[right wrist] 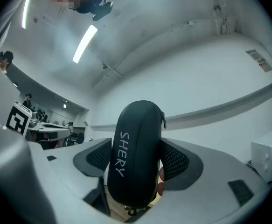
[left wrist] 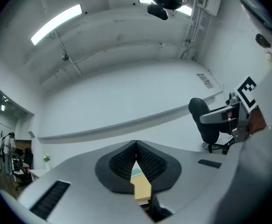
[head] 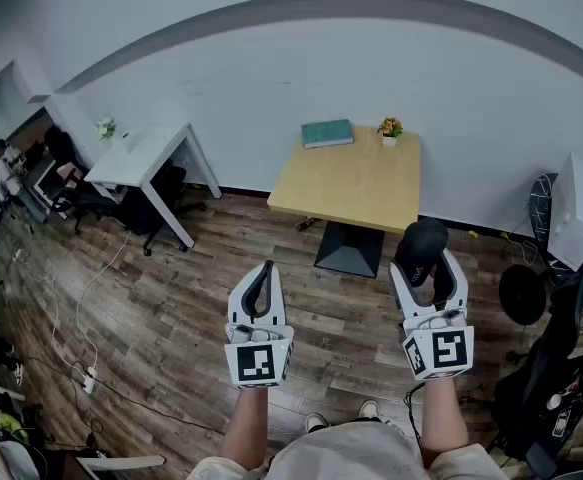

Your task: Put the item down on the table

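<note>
Right gripper (head: 428,268) clamps case (head: 421,240) | left gripper (head: 263,273) closed, empty | table (head: 356,183) upper centre | I should come closer, lay case flat, then release.

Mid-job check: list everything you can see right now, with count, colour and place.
wooden table: one, light wood, ahead against the wall
book: one, teal, far left corner of the wooden table
potted plant: one, orange flowers in a white pot, beside the book
desk: one, white, left by the wall
power strip: one, white, on the floor at left, cable attached
zip case: one, black with white lettering, upright between the right jaws
left gripper: white, jaws together, nothing held
right gripper: white, jaws clamped on the zip case
</note>
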`<state>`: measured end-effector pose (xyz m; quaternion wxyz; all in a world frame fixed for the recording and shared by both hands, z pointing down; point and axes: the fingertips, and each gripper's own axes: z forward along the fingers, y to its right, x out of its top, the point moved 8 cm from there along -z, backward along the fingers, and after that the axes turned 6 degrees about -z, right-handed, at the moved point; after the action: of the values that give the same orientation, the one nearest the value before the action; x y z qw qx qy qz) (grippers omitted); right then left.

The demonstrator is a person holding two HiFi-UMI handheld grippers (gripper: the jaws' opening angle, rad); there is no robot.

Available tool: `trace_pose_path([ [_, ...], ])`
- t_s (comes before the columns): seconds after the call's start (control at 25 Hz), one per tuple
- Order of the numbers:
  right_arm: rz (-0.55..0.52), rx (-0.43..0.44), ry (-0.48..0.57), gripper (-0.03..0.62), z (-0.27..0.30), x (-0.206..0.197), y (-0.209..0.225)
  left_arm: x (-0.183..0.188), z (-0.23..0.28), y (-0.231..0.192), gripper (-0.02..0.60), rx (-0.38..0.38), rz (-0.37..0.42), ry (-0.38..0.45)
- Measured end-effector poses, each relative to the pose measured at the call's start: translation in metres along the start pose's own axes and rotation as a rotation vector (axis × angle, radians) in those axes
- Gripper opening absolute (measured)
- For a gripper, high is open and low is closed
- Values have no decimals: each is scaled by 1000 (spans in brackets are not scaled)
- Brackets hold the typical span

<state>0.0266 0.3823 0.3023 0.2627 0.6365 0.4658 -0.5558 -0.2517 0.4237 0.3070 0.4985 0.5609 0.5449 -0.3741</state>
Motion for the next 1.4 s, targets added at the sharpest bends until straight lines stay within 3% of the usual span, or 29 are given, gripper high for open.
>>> trace_pose_path([
  [0.48,5,-51,-34,337,-23,-15,41,-3,22,48,8,-65,-8,-37],
  [1.0,54,-112,-58,337,-51,-42,123,-10,67,133,8,-139,-12,-30],
  [1.4,69,-155,-89,337,-41,-60,160,-25,106,150,8,-166,-39,-55],
])
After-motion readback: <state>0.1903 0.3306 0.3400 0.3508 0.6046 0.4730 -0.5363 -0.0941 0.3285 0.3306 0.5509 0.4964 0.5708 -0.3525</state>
